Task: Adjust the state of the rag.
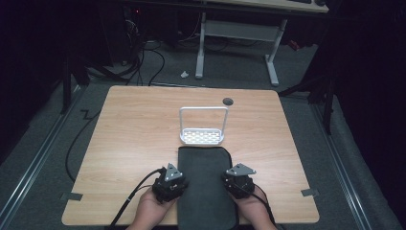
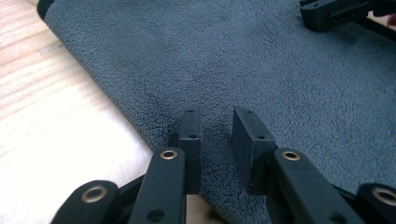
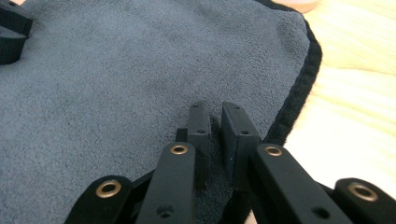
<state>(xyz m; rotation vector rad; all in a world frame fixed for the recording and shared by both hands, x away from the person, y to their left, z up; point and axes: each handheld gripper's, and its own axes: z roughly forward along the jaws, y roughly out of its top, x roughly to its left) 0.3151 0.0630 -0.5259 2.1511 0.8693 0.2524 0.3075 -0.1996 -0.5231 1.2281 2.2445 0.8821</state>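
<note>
Dark grey fleece — a cloth (image 1: 205, 184) lies flat on the near middle of the wooden table (image 1: 124, 139), its near end at the table's front edge; it looks light, limp and a little grippy, likely to fold and drag rather than slide, so the sensible hold is at its side hems near the corners. The left gripper (image 2: 217, 135) rests on the cloth just inside its left edge, jaws narrow with a small gap between them and fleece bunching there; whether the pads already press on it I cannot tell. The right gripper (image 3: 215, 128) sits just inside the bound right hem, jaws nearly together on a thin ridge of cloth — it seems pinched. A white wire rack (image 1: 202, 127) stands just beyond the cloth's far edge; bare table lies to both sides for spreading or folding.
</note>
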